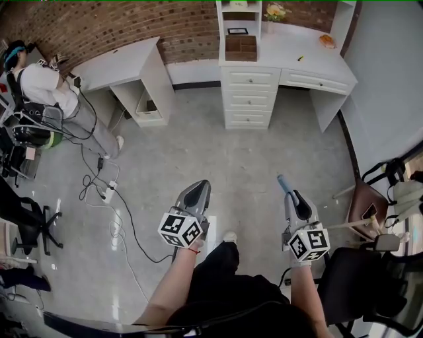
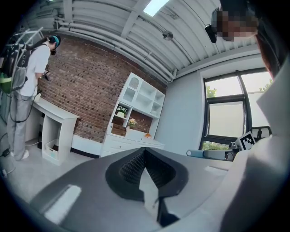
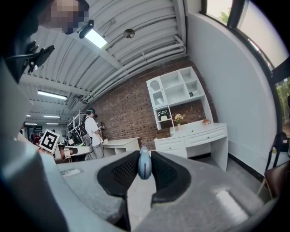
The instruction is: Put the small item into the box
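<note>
My right gripper is shut on a small light-blue item, whose tip sticks out past the jaws. In the right gripper view the blue item stands upright, pinched between the dark pads. My left gripper is shut with nothing in it; its pads meet in the left gripper view. Both are held at waist height above the grey floor. A brown open box sits on the white desk far ahead against the brick wall; in the left gripper view the box is small and distant.
The desk has drawers, a flower vase and an orange object. A second white table stands at left, a person beside it. Cables and a power strip lie on the floor. Dark chairs stand at right.
</note>
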`<state>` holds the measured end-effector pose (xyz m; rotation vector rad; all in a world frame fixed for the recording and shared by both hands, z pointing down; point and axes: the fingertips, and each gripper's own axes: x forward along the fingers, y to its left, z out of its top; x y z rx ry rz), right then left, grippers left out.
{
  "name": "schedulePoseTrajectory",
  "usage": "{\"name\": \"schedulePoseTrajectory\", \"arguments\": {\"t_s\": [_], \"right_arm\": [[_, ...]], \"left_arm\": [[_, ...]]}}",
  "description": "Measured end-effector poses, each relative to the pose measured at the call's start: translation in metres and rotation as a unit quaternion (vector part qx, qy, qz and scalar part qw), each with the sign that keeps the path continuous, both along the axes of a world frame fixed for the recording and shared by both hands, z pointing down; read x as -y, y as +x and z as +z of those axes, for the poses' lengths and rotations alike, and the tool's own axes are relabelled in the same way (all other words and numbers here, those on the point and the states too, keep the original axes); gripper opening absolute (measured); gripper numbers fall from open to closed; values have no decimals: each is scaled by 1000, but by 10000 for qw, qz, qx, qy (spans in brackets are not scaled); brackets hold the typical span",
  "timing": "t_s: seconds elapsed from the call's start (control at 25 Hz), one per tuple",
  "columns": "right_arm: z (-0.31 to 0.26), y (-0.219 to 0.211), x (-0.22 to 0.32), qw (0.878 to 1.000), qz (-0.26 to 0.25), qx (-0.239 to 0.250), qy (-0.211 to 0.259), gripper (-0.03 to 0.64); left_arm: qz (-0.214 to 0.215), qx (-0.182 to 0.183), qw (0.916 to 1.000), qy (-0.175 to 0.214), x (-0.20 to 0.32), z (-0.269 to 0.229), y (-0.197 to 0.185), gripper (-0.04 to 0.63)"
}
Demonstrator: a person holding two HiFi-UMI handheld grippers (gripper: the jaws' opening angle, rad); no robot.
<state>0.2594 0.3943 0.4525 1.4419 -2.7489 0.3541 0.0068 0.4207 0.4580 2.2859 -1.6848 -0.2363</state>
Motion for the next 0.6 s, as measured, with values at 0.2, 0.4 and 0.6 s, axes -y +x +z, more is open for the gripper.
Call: {"name": "schedulePoseTrajectory", "arguments": {"t_s": [0.2, 0.4, 0.6], "right_arm": [[4, -10, 35, 9999, 60, -3, -91, 78], [7, -22, 68, 9998, 167, 16, -109, 78], [8, -34, 89, 9997, 242, 38, -85, 78]], "left_arm": [[14, -29, 10000, -68, 36, 4, -13, 3], [95, -17, 9999, -58, 71, 7, -26, 3], [122, -6, 9999, 7, 98, 7, -42, 3]]}}
